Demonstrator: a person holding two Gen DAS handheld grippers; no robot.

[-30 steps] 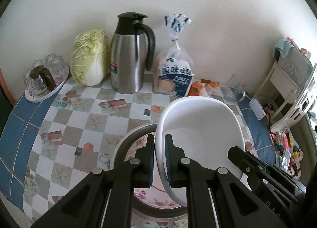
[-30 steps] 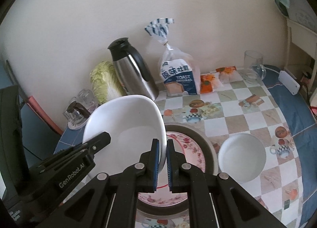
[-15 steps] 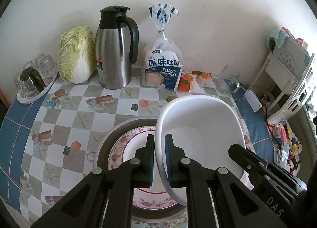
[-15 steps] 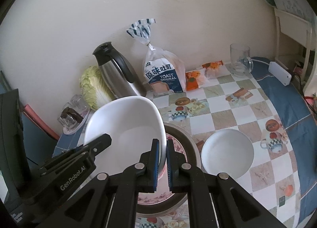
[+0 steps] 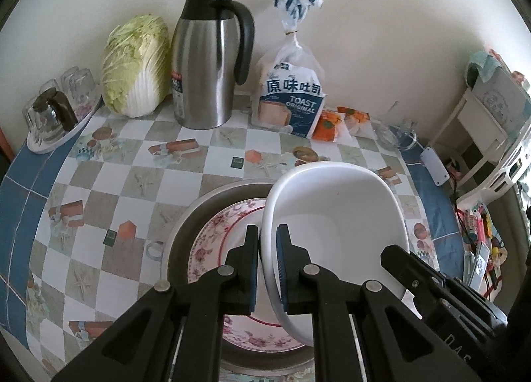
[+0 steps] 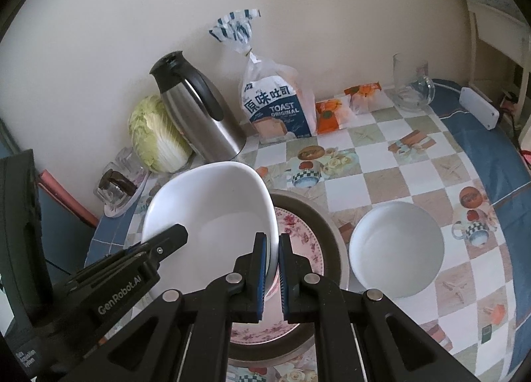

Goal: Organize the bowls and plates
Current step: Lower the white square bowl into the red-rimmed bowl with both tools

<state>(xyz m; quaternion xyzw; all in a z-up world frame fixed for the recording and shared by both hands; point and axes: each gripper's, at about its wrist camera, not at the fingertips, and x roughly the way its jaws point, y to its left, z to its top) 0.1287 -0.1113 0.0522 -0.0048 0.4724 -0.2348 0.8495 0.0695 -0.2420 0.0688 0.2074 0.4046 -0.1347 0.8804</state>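
The left gripper is pinching the left rim of a white bowl, one finger inside the wall and one outside. The right gripper is clamping the opposite rim of the same bowl, so both tools are gripping it between them. The bowl is hanging over a floral plate that is lying in a grey dish; whether it is touching the plate cannot be told. In the right wrist view a second bowl is sitting on the tablecloth just right of the gripper, beside the grey dish. Beyond the left fingertips a steel jug, a cabbage and a toast bag are standing against the wall.
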